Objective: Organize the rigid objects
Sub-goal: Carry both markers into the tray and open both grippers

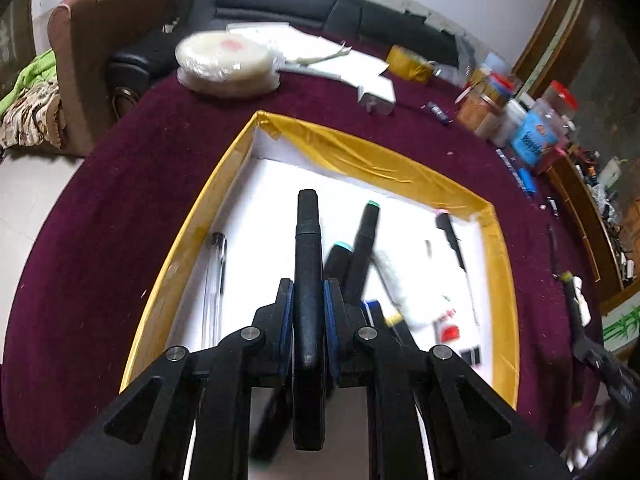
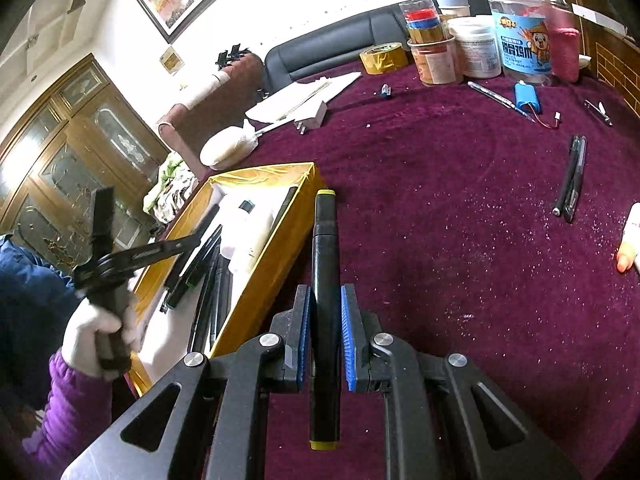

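tray (image 1: 384, 160) sits on the table (image 1: 120, 200), left gripper (image 1: 308, 312) over it with a marker (image 1: 308, 264) between the pads. in the tray: clear pen (image 1: 214, 280) along the left wall, two markers (image 1: 360, 248) right of the held one. right gripper (image 2: 325, 332) is right of the tray, over the cloth, second marker (image 2: 325, 280) between its pads. jars (image 2: 516, 40) at the far edge, two pens (image 2: 570, 176) far right.

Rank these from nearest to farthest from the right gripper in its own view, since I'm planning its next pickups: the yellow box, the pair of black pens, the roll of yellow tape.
1. Yellow box, just left of the right gripper.
2. Pair of black pens, out to the right on the cloth.
3. Roll of yellow tape, far ahead by the jars.
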Tool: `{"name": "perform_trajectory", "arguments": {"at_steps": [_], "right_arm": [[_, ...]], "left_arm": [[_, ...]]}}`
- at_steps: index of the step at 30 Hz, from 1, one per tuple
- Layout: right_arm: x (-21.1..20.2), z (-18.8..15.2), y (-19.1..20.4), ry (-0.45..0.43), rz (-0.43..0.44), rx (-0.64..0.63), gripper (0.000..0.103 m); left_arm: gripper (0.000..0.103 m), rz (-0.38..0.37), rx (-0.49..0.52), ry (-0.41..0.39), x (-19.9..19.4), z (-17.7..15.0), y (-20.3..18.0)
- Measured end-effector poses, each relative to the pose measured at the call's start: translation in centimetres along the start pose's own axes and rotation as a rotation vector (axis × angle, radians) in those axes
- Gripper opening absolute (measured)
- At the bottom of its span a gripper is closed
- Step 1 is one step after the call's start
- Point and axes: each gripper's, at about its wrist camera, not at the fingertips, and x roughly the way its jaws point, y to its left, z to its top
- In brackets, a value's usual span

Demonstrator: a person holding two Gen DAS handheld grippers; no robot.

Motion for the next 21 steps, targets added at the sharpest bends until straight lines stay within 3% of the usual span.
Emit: {"name": "perform_trajectory", "arguments": {"at_steps": [4, 8, 10, 12, 17, 21], "right_arm": [[0.4, 0.1, 0.4, 0.027, 0.015, -0.002, 0.013], [1.6, 0.4, 2.3, 0.064, 0.053, -0.031, 0.013], [2.3, 0.5, 3.9, 0.082, 0.084, -0.061, 0.013], [3.2, 0.5, 5.6, 0.104, 0.111, -0.095, 0.013], [6.8, 0.5, 9.9, 0.192, 0.169, -0.153, 0.013], [9.6, 0.4, 12.8, 0.248, 0.207, -0.175, 0.013]], "left_arm": [[0.018, -0.004, -0.018, 0.003, 0.5, 0.5, 0.2], [0.024, -0.074, -0.057, -0.063, -2.0, -0.9, 0.7], [0.049, -0.105, -0.075, -0.110, -4.2, -2.1, 1.1], [0.055, -0.140, -0.107, -0.173, -7.0, -3.9, 1.8], [0.058, -0.196, -0.174, -0.329, -12.2, -7.8, 3.6], [0.058, -0.212, -0.212, -0.358, -13.3, -8.7, 5.4]]}}
